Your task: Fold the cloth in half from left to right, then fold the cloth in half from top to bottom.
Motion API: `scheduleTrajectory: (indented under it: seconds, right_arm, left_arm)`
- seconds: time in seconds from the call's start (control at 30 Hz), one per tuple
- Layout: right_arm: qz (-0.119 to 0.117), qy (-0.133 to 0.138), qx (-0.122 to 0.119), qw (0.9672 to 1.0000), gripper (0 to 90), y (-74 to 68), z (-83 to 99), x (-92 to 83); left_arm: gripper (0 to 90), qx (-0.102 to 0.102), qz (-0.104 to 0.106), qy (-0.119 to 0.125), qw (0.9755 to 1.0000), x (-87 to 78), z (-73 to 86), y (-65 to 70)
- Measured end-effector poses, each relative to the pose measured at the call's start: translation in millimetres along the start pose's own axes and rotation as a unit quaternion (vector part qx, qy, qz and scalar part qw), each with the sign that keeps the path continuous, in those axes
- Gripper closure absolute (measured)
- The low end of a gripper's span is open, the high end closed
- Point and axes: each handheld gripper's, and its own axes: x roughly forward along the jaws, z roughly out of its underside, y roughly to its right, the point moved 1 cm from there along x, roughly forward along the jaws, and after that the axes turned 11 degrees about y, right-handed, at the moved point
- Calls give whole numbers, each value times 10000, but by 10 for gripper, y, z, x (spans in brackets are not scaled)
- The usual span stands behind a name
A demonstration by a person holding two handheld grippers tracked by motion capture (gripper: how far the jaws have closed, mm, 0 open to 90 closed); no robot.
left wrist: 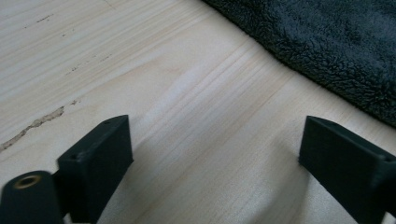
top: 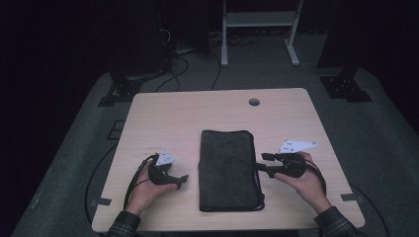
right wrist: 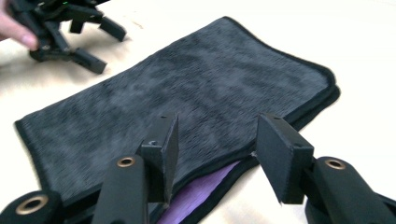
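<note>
A dark grey folded towel (top: 229, 168) lies lengthwise in the middle of the light wooden table (top: 197, 113). My left gripper (top: 182, 181) rests just left of the towel. Its jaws stand wide apart over bare wood (left wrist: 212, 154), with the towel's fuzzy edge (left wrist: 327, 42) ahead to the right. My right gripper (top: 262, 163) is at the towel's right edge, jaws apart with nothing pressed between them (right wrist: 217, 144). Below them the towel's (right wrist: 187, 88) black-bound edge gapes a little and shows a purple layer (right wrist: 205, 189). The left gripper (right wrist: 106, 46) appears beyond the towel in the right gripper view.
A round hole (top: 254, 102) sits near the table's far edge. On the grey floor behind stand a white frame (top: 259, 29), dark stand bases (top: 346, 86) and loose cables (top: 178, 69). Bare wood lies on both sides of the towel and beyond it.
</note>
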Motion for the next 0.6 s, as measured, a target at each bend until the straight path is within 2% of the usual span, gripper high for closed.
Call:
scheduleTrajectory:
  seconds: [0.07, 0.2, 0.3, 0.4, 0.6]
  right_arm:
    - [51, 1, -4, 10000, 474, 49, -35, 47]
    - [124, 8, 7, 9999, 453, 154, -89, 141]
    - [180, 23, 18, 9998, 445, 227, -125, 198]
    - [235, 3, 11, 9997, 435, 296, -152, 247]
    - [305, 24, -18, 9995, 424, 398, -229, 336]
  left_arm:
    - [166, -18, 4, -31, 10000, -7, -18, -6]
    - [275, -373, 229, 14, 9990, -19, -56, -36]
    - [360, -343, 203, -78, 9992, -23, -85, -60]
    - [426, -417, 208, -2, 9989, -18, -136, -94]
    - [471, -445, 249, 44, 9987, 61, -283, -185]
